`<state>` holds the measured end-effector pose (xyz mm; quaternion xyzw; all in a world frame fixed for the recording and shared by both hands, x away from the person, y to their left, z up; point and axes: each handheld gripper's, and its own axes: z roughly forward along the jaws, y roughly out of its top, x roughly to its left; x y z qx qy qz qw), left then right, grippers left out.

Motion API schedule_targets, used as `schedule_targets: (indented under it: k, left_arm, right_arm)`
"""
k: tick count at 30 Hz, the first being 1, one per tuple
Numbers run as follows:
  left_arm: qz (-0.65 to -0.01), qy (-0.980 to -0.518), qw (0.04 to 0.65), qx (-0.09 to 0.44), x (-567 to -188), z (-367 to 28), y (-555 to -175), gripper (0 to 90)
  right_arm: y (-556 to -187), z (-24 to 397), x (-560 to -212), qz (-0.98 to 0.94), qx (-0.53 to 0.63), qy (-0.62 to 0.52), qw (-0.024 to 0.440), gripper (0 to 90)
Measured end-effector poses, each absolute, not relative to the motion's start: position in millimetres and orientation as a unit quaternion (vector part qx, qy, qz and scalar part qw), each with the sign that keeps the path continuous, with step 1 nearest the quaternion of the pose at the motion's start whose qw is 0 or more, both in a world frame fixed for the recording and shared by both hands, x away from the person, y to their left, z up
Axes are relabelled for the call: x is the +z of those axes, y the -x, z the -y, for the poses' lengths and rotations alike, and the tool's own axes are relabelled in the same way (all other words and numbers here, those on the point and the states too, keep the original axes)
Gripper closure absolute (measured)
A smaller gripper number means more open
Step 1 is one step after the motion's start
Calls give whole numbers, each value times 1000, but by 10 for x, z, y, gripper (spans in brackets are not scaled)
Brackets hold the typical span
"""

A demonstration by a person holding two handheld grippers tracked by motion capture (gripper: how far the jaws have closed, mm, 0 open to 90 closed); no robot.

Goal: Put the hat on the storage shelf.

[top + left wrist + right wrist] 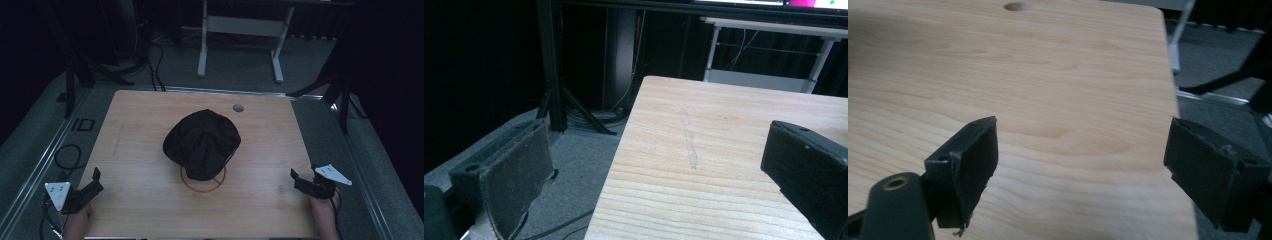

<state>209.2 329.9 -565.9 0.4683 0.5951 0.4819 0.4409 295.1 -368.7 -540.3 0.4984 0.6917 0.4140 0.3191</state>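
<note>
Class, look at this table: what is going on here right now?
A person holds a gripper in each hand at the near corners of a wooden table. The left gripper and right gripper are both open and hold nothing. A black cap lies untouched mid-table, partly over a thin ring. Nothing has been picked up yet.
</note>
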Motion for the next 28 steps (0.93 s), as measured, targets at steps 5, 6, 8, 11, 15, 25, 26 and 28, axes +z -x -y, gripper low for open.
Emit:
schedule_targets:
  k: [5, 6, 8, 11, 15, 25, 26, 28]
  left_arm:
    - [-594, -468, 441, 482, -5660, -3300, -2091, 5]
    - [-594, -468, 441, 482, -5660, -3300, -2091, 5]
    - [-594, -468, 441, 482, -5660, -3300, -2091, 5]
    - [-595, -468, 441, 482, -5659, -3299, -2092, 5]
    - [-595, -468, 441, 482, -5660, -3300, -2091, 5]
    - [-595, -467, 442, 482, -5661, -3301, -2091, 5]
    - [-595, -468, 442, 482, -5660, -3302, -2091, 5]
    - [-595, -468, 442, 482, -5661, -3301, -2091, 5]
  right_arm:
    - [-2883, 3775, -5453, -679, 397, -518, 336, 140]
    - [-2872, 3785, -5462, -677, 393, -522, 341, 140]
    - [-2846, 3821, -5490, -669, 385, -532, 347, 140]
    - [-2813, 3878, -5505, -649, 379, -552, 361, 140]
    - [-2773, 3907, -5541, -638, 363, -566, 376, 140]
    - [-2761, 3926, -5548, -627, 361, -574, 383, 142]
    - [-2761, 3924, -5548, -628, 359, -574, 384, 142]
    - [-2762, 3919, -5549, -627, 355, -574, 388, 142]
